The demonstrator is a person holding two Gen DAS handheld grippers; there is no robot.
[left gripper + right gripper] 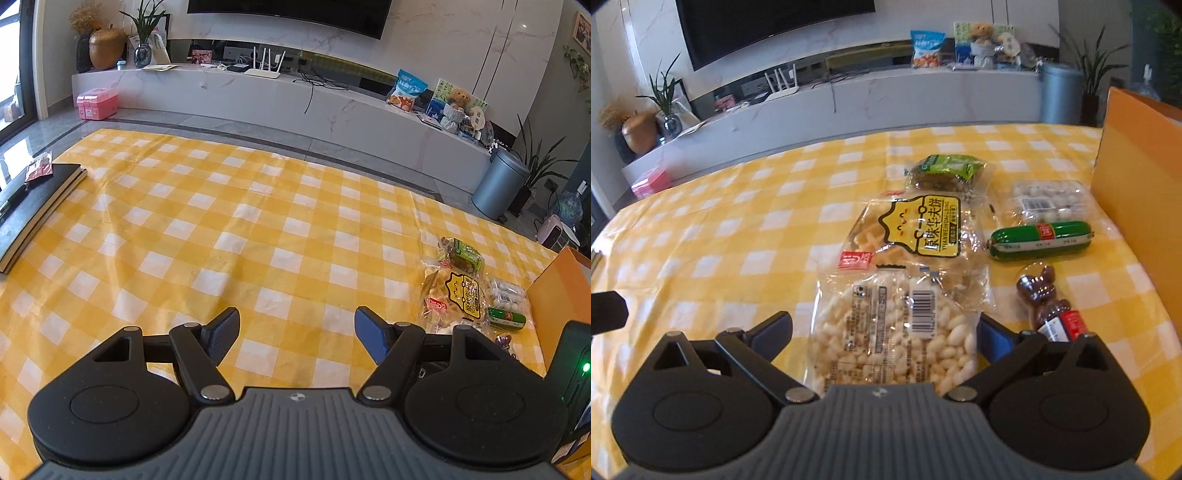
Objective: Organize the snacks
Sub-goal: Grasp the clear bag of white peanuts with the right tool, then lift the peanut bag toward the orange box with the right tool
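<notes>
Item: snacks, clustered lower centre-right of the right wrist view
- Right tool point(884, 334): released, jaws spread either side of the puffed-rice pack point(894, 332), likely lining up a grasp
- Waffle pack point(919, 236), green packet point(945, 168), green sausage point(1039, 240), white-ball tray point(1049, 203), bear-shaped bottle point(1043, 299): grouped beside the orange box point(1137, 206), presumably their destination
- Left tool point(295, 338): released, grasping nothing, over bare cloth
- Surface point(221, 206): yellow-checked cloth; black notebook point(33, 206) at left edge
- Room: TV wall, marble ledge, plants, bin

We note the left gripper point(295, 338) spread wide over the checked cloth point(229, 221); snack packets point(465, 291) at three o'clock, black notebook point(33, 206) at nine.
</notes>
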